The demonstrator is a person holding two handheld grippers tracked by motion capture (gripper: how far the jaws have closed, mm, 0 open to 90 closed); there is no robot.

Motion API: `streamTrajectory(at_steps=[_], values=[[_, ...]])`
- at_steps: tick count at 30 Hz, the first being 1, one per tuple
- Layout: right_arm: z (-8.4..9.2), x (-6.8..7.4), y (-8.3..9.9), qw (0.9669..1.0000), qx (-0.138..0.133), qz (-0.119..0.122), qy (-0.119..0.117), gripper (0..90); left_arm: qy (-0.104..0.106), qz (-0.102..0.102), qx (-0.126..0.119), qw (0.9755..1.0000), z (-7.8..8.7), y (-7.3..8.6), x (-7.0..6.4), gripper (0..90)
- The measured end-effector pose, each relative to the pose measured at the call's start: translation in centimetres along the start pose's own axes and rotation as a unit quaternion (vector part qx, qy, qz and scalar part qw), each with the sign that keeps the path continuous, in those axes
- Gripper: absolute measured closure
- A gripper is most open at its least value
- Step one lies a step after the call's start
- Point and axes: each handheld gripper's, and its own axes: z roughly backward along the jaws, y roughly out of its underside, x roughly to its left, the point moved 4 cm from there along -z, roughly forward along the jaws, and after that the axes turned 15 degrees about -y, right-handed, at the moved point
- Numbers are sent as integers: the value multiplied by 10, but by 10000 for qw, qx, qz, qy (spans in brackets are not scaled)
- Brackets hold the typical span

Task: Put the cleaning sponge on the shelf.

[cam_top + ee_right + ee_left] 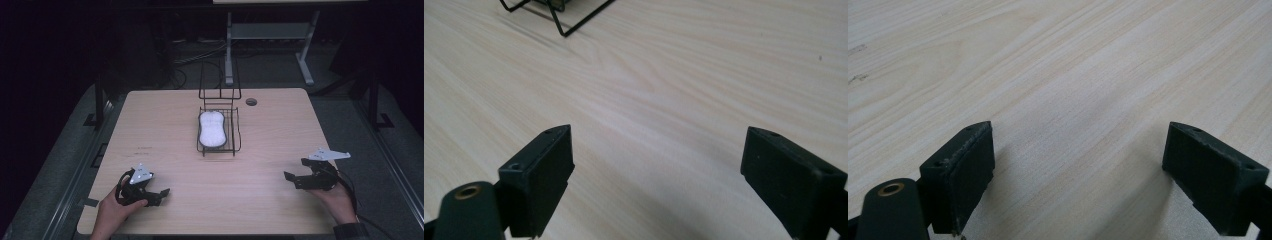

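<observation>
A black wire basket (235,131) stands on the light wood table (165,125) at its middle, toward the back. A white oval object (211,129) lies inside it. My left gripper (161,195) rests low at the table's front left, held by a hand, jaws open over bare wood (1078,150). At the front right my right gripper (295,176) is held just above the table, pointing left, jaws open with nothing between them (656,165). A corner of the wire basket (559,15) shows at the top of the right gripper view.
An upright black wire frame (219,80) rises behind the basket. A round cable hole (251,101) is in the table's back edge. A grey desk leg frame (229,50) stands on the dark floor beyond.
</observation>
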Motion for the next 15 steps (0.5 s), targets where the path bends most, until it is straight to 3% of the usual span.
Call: streamTrajectory(at_steps=[9, 15], values=[[0, 1, 21, 9997, 99, -170, 132, 84, 0, 4, -9, 10000, 0, 0, 0, 125], [-8, 0, 36, 9984, 427, -63, 360, 29, -1, 4, -10, 10000, 0, 0, 0, 125]])
